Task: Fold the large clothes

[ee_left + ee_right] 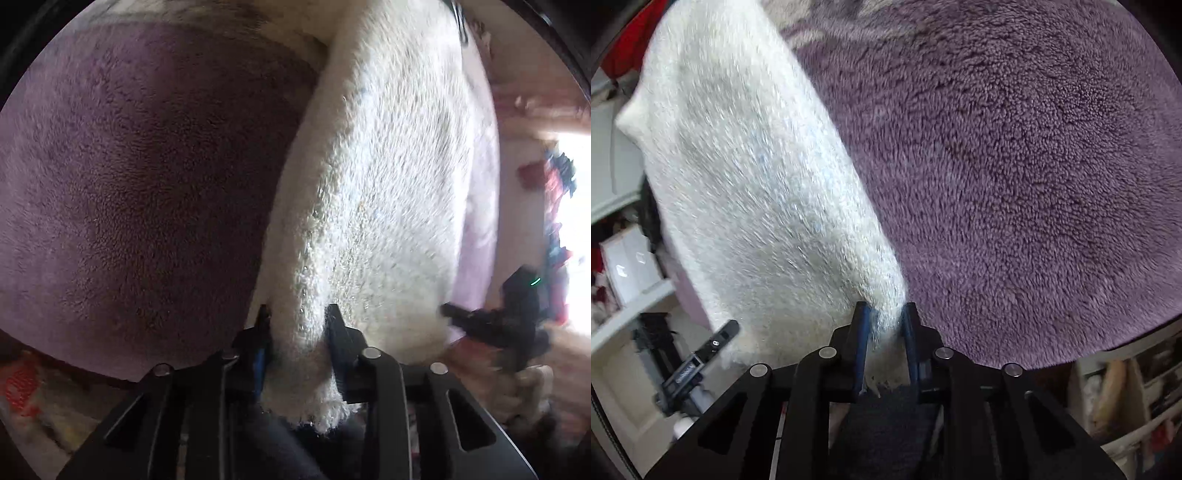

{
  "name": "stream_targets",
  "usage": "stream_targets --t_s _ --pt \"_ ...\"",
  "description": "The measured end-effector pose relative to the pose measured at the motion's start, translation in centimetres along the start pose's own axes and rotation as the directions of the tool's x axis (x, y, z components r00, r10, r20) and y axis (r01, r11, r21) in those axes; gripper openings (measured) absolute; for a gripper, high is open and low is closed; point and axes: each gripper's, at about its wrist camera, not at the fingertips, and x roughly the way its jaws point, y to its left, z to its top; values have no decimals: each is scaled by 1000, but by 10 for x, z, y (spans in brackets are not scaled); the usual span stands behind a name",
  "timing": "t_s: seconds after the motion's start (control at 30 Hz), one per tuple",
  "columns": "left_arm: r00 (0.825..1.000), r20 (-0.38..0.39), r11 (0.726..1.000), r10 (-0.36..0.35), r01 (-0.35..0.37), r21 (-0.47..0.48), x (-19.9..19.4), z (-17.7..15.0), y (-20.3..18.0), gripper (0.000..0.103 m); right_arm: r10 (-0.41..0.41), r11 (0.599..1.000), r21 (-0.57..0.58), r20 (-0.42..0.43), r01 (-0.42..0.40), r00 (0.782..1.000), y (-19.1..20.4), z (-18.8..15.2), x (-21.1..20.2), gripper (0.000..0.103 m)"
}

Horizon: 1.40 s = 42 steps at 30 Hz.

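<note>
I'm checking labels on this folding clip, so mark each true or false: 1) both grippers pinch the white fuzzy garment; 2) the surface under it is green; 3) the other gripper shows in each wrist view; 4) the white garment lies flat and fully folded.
1) True: the left gripper and the right gripper each clamp the white fuzzy garment.
2) False: the purple fleece blanket lies beneath.
3) True, near the garment's far edge.
4) False: it is lifted, stretched between the grippers.

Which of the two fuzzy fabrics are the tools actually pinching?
The white fuzzy garment; both the left tool and right tool clamp it. The purple blanket lies ungripped.
</note>
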Motion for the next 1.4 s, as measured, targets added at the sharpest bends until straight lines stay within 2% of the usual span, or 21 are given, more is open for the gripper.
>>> stream_targets --t_s 0.07,0.1,0.17,0.23,0.3,0.33,0.37,0.4,0.43,0.47,0.53,0.7,0.77,0.8,0.93,1.0,1.07,1.13,1.23,1.27,1.4 --pt "999 -3 999 -32 32 -4 2 3 14 47 40 998 -39 -4 -40 999 -2 6 2 49" --pt "999 -10 999 -43 43 -4 7 6 20 49 46 998 -47 -31 -47 998 -6 11 13 64" --pt "995 -34 995 -97 96 -34 27 16 24 50 103 994 -29 -92 -106 990 -14 23 34 64" --pt "993 -13 992 -119 119 -35 35 21 23 51 197 980 -8 -83 -198 977 -17 25 48 71" --pt "992 19 992 -127 127 -19 31 21 16 52 286 958 5 -96 -287 953 -10 33 57 71" --pt "992 29 992 -125 126 -9 34 17 10 50 315 949 7 -101 -316 944 -7 35 60 64" --pt "990 38 991 -136 136 4 40 12 5 44 342 939 11 -122 -344 932 -4 39 64 53" --pt "989 43 989 -145 144 17 40 9 -1 34 360 932 22 -142 -361 922 -1 41 68 33" --pt "990 57 991 -133 131 33 36 5 -8 25 373 928 30 -142 -372 917 1 42 71 29" --pt "989 68 991 -129 127 39 29 8 -7 19 381 924 37 -136 -379 915 6 40 72 26" --pt "984 85 988 -154 153 26 14 3 -10 15 409 913 62 -129 -404 904 7 25 86 20" --pt "968 110 972 -225 230 -36 -35 -33 -23 15 428 903 65 -215 -424 878 23 -20 57 18" --pt "965 121 970 -233 239 -42 -54 -36 -30 15 455 891 97 -229 -444 861 34 -53 52 18" --pt "961 130 967 -243 250 -41 -63 -34 -31 15 476 879 112 -216 -463 852 37 -55 47 18" --pt "931 187 948 -312 320 -9 -101 10 -46 15 599 799 144 -123 -583 791 46 -37 9 18" --pt "910 216 934 -355 355 38 -112 50 -63 15 634 772 119 -73 -625 770 58 -5 -14 18" --pt "900 234 930 -367 361 68 -114 92 -79 15 662 748 86 -28 -658 749 75 29 -32 18" --pt "897 247 931 -366 352 97 -108 138 -92 15 671 740 46 13 -671 742 70 67 -61 18" --pt "906 238 937 -349 341 76 -81 205 -96 15 663 744 46 67 -666 745 89 136 -60 17" --pt "912 224 939 -344 339 60 -60 207 -100 15 654 749 66 86 -659 752 93 152 -59 17" --pt "936 123 940 -330 338 -55 -12 261 -69 16 624 748 207 103 -631 774 99 210 -22 18"
